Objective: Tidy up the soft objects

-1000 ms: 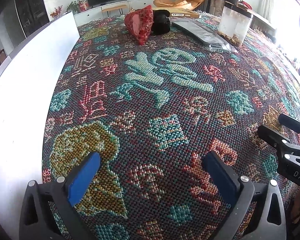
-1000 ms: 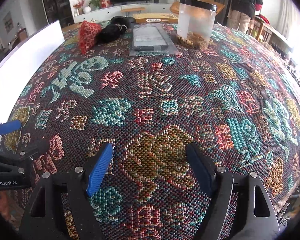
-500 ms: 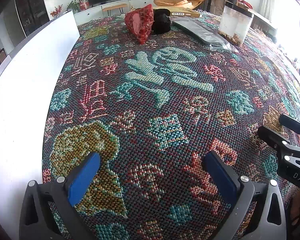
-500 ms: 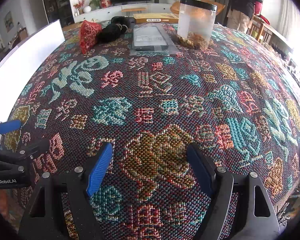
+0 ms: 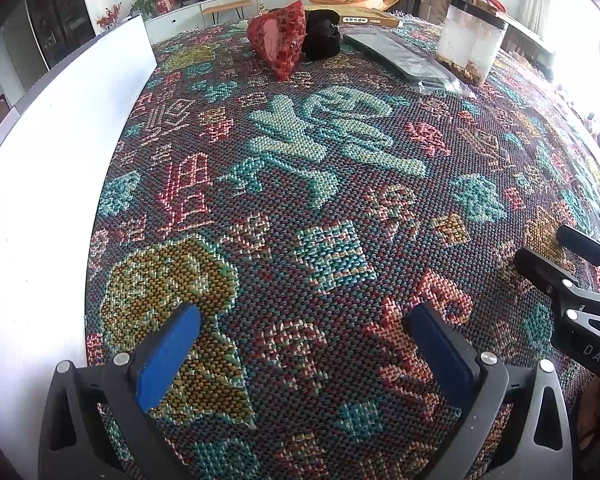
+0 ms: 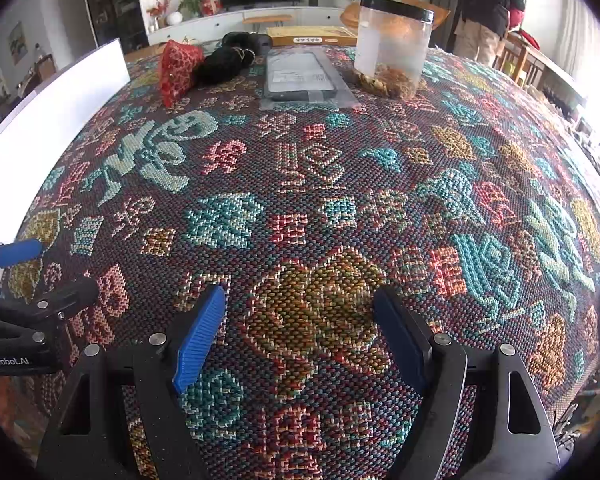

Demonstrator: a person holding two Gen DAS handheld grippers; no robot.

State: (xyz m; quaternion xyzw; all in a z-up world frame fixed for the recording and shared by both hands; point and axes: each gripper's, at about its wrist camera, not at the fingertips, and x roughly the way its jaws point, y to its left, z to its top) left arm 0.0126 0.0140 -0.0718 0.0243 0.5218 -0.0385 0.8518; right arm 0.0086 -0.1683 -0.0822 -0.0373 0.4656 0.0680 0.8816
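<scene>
A red patterned soft pouch [image 5: 281, 42] [image 6: 177, 70] lies at the far side of the woven tablecloth [image 5: 320, 200] [image 6: 320, 200], touching a black soft bundle [image 5: 321, 38] [image 6: 226, 62]. My left gripper [image 5: 304, 320] stands open over the near cloth with nothing between its blue pads. Beside it, my right gripper [image 6: 300, 312] is also open and empty; its black fingers [image 5: 548, 268] show at the right edge of the left wrist view. Both grippers are far from the soft objects.
A clear plastic jar [image 6: 394, 46] [image 5: 470, 46] with a black lid holds some brownish bits. A flat dark packet in plastic [image 6: 302, 78] [image 5: 404, 58] lies beside it. A white board [image 5: 40, 184] [image 6: 56, 100] borders the left. A person [image 6: 488, 4] stands at the back right.
</scene>
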